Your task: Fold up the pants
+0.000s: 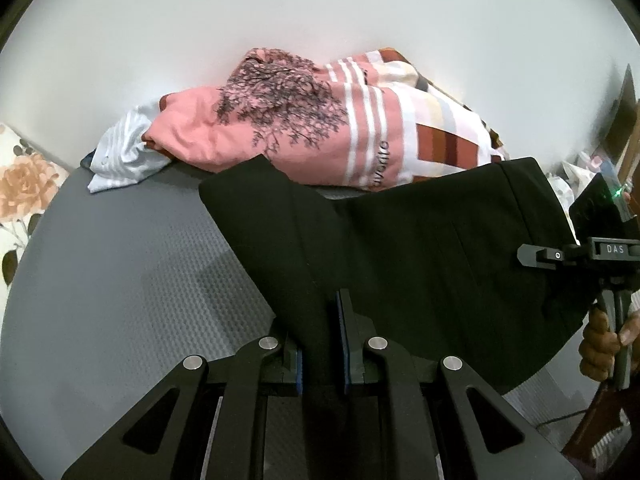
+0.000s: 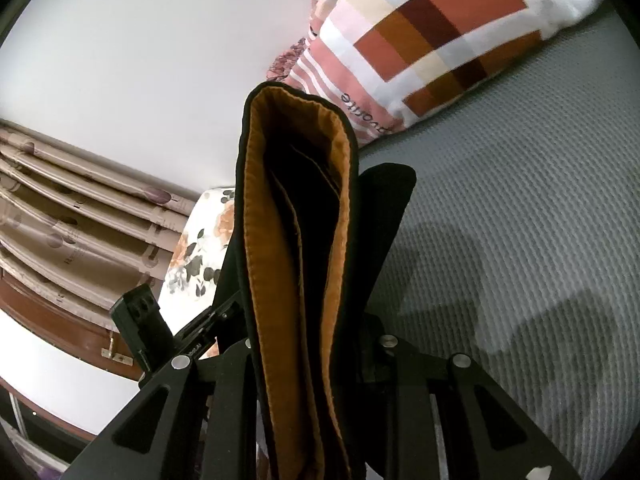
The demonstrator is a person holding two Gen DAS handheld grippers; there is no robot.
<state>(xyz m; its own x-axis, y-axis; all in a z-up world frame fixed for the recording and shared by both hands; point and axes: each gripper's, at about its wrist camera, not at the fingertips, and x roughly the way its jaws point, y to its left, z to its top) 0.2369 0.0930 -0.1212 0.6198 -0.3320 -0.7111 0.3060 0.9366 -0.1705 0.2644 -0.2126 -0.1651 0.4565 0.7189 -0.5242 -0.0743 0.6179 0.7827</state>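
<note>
1. Floral pillow [image 1: 24, 188]: far left, at the edge of the grey bed [image 1: 120, 280].
2. Clothes pile [image 1: 280, 128]: pink and striped garments, far side, unfolded.
3. Left gripper [image 1: 322, 344]: closed narrow, pinching one edge of the black pants [image 1: 400, 248].
4. Black pants: held taut and lifted above the bed between both grippers; orange-lined waistband at the right end. Layers appear doubled; folding judged partway, with further folds and laying down left.
5. Right gripper [image 2: 308, 360]: clamped on the waistband [image 2: 296, 200].
</note>
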